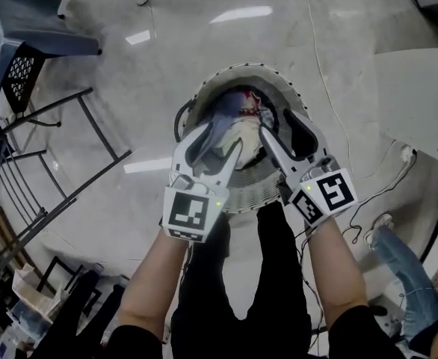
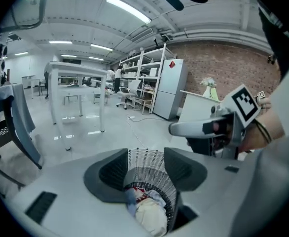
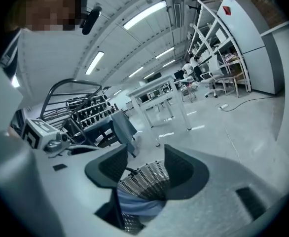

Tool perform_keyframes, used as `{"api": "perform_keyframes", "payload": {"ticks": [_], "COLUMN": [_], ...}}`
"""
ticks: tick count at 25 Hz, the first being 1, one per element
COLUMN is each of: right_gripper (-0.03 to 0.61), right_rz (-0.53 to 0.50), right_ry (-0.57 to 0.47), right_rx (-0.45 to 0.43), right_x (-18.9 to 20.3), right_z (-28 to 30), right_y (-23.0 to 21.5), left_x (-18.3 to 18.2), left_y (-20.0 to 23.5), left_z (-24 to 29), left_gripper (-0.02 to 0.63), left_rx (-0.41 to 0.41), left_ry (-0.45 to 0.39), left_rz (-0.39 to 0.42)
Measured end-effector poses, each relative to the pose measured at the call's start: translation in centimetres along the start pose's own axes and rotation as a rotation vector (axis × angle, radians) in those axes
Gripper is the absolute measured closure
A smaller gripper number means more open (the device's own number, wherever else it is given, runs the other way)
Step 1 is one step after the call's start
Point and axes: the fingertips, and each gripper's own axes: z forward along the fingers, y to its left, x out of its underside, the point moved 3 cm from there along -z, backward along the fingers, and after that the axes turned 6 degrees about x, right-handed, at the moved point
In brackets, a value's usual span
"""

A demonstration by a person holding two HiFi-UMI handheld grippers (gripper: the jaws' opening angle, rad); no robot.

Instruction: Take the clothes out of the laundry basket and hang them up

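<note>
A round white mesh laundry basket (image 1: 243, 194) stands on the floor right below me. In it lie bunched clothes (image 1: 243, 126): blue, red-and-white and cream pieces. Both grippers hover over its near rim. My left gripper (image 1: 220, 138) is open above the cream cloth, nothing between its jaws. My right gripper (image 1: 279, 123) is open over the basket's right side. In the left gripper view the basket (image 2: 149, 164) and the clothes (image 2: 148, 212) show between the open jaws (image 2: 147, 172). The right gripper view shows mesh (image 3: 145, 177) and blue cloth (image 3: 137, 205) past its open gripper (image 3: 142, 169).
A black metal rack (image 1: 62, 163) and a blue-grey chair (image 1: 25, 40) stand to the left. A white tabletop (image 1: 421, 103) lies at the right, with cables (image 1: 331, 96) on the floor. Someone's jeans leg (image 1: 406, 271) is at lower right. My black-trousered legs (image 1: 279, 275) stand behind the basket.
</note>
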Motion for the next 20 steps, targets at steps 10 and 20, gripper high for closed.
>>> {"api": "perform_keyframes", "payload": {"ticks": [10, 20], "right_gripper": [0.336, 0.336], "right_rz": [0.032, 0.062], "right_ry": [-0.010, -0.043], "right_rx": [0.016, 0.015], "right_x": [4.5, 6.4], "right_z": [2.2, 0.7], "right_y": [-2.8, -6.2], "left_x": [5.9, 16.7], "left_y": [-0.1, 1.6], "left_z": [4.4, 12.3], "left_gripper": [0.393, 0.368], "left_rx": [0.029, 0.011], "left_ry": [0.069, 0.360], "left_rz": [0.025, 0.101]}}
